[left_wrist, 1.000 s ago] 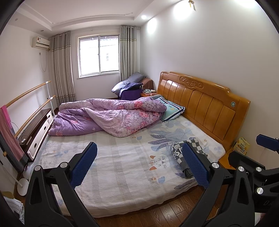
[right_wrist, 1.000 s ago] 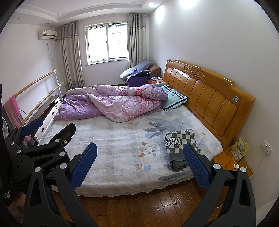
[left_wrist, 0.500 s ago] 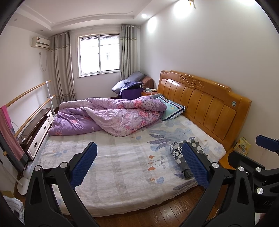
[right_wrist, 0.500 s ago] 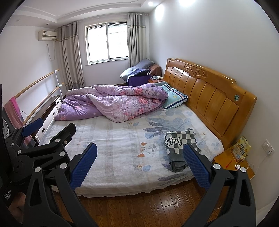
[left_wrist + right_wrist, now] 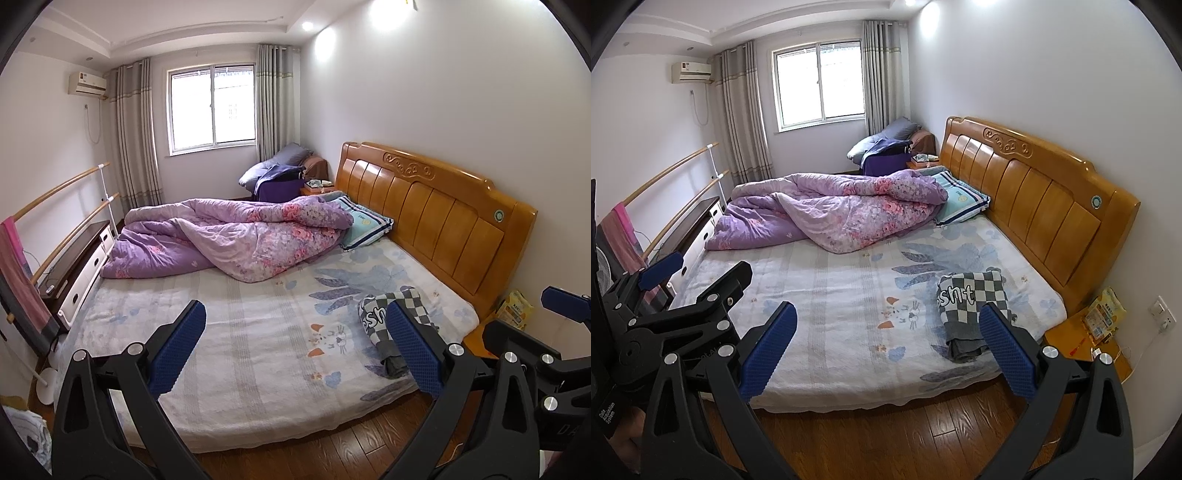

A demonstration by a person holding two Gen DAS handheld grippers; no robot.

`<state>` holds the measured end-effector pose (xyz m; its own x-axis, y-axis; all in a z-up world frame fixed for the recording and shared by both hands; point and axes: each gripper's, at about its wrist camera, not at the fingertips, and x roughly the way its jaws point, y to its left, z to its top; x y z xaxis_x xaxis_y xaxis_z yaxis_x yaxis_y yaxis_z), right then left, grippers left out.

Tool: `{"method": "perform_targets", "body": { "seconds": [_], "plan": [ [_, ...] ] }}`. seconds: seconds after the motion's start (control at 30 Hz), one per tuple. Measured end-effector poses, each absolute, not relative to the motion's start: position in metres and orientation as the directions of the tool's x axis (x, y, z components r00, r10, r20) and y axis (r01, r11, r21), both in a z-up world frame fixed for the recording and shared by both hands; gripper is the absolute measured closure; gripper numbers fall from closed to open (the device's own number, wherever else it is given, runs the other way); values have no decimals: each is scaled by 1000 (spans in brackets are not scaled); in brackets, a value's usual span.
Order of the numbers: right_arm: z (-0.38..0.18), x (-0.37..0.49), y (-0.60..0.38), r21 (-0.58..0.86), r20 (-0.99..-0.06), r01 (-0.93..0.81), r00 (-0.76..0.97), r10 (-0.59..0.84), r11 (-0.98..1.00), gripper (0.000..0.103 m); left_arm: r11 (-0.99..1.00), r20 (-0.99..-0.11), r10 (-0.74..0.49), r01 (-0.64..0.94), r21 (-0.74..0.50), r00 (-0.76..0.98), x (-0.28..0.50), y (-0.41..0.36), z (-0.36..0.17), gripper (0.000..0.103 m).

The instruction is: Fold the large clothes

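Both the left gripper (image 5: pixel 293 349) and the right gripper (image 5: pixel 886 349) are held over the floor with jaws spread wide, nothing between them. A folded checkered garment (image 5: pixel 971 308) is seen on the bed (image 5: pixel 831 295) at about 2 o'clock, near the headboard (image 5: pixel 1034 195). A purple quilt (image 5: pixel 834 210) is bunched at 12 o'clock.

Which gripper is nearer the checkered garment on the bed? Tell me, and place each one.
Right, though not by much. The right gripper hangs over the floor, the checkered garment ahead on the bed. The left gripper is beside it, farther to the garment's left. Neither touches it.
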<state>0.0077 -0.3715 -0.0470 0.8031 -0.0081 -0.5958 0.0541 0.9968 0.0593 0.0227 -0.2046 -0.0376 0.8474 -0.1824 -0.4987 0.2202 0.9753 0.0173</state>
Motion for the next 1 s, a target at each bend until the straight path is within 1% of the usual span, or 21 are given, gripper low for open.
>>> {"method": "perform_targets", "body": {
  "seconds": [0.67, 0.87, 1.0],
  "plan": [
    [-47, 26, -389, 82, -617, 37, 786, 22, 996, 8, 977, -517, -165, 211, 31, 840, 51, -210, -44, 5],
    [-48, 35, -389, 88, -626, 44, 780, 21, 995, 8, 974, -529, -172, 223, 35, 831, 68, -201, -47, 5],
    [-51, 52, -373, 85, -638, 47, 770, 18, 995, 8, 972, -539, -183, 234, 27, 822, 87, -180, -53, 5]
  ]
}}
